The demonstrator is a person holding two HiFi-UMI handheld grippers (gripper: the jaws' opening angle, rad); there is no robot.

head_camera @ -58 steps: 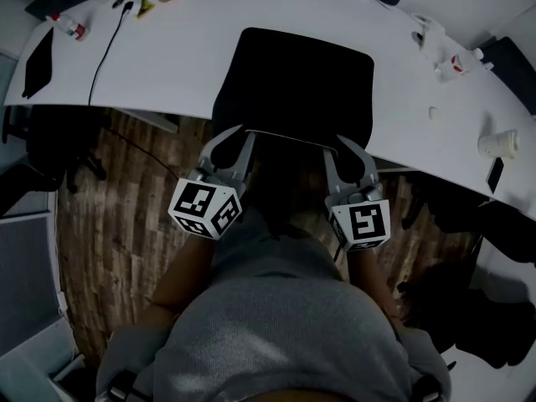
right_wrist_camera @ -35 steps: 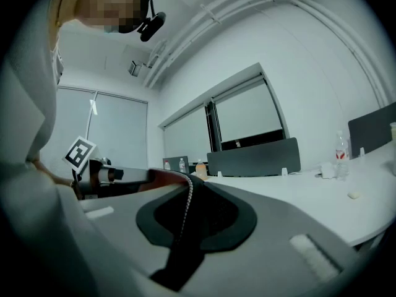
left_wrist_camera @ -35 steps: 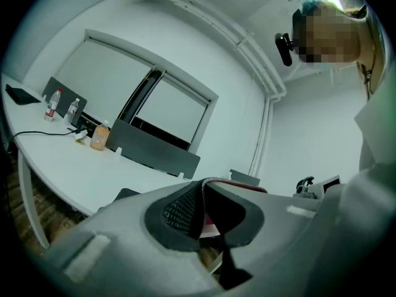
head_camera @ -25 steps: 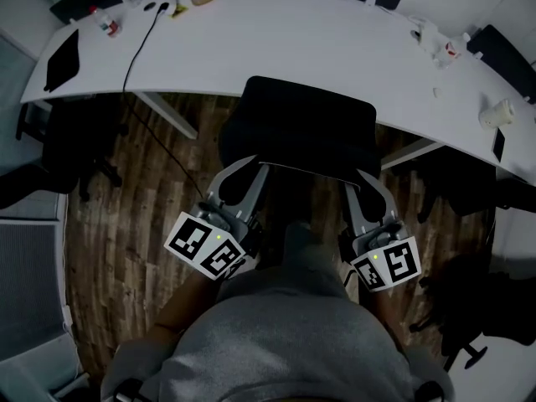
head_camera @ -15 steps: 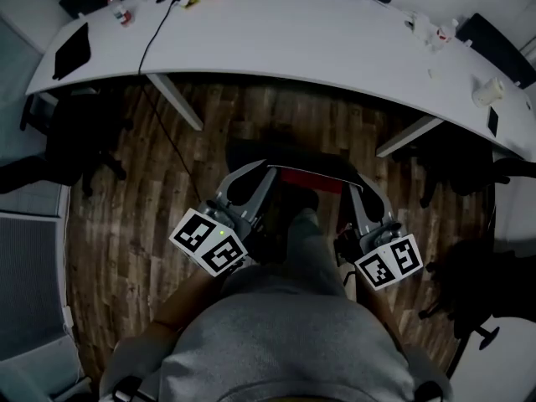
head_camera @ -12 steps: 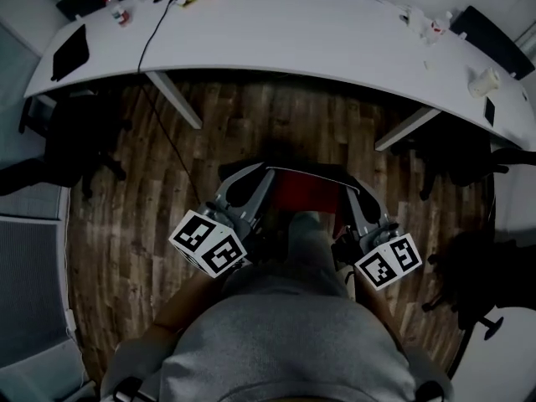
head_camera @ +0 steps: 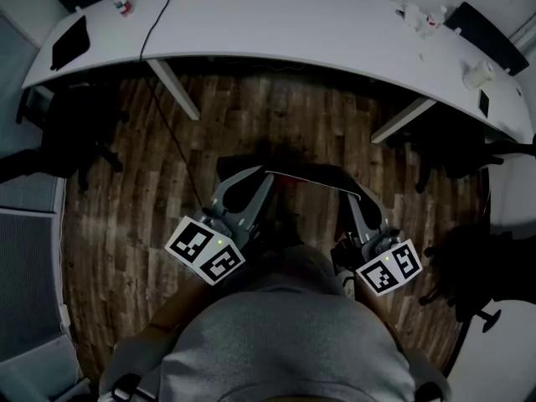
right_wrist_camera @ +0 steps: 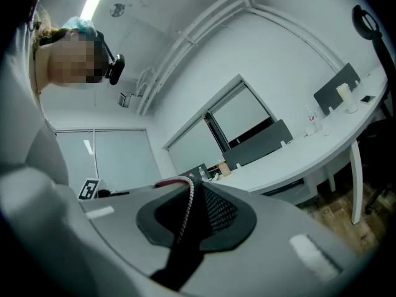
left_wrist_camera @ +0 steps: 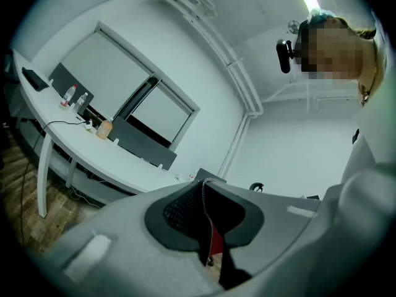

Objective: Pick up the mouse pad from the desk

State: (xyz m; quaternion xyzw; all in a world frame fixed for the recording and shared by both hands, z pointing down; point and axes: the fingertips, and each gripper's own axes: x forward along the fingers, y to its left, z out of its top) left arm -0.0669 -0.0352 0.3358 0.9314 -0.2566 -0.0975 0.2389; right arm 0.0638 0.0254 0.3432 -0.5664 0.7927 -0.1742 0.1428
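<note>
The left gripper [head_camera: 248, 179] and right gripper [head_camera: 357, 194] each have jaws clamped on an end of the mouse pad [head_camera: 306, 172], above the floor [head_camera: 293, 115], off the table [head_camera: 293, 23].

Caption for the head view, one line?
Left gripper and right gripper hold the mouse pad above the wooden floor, away from the white desk.

We see a wood-plank floor [head_camera: 285, 115] below the curved white desk [head_camera: 318, 28]. A black cable [head_camera: 154, 25] runs across the desk's top and over its near edge. Towards the left end lies a dark flat slab [head_camera: 69, 42], perhaps a tablet. A paper cup [head_camera: 478, 74] stands near the right end. A dark chair [head_camera: 71, 136] sits at the left.
</note>
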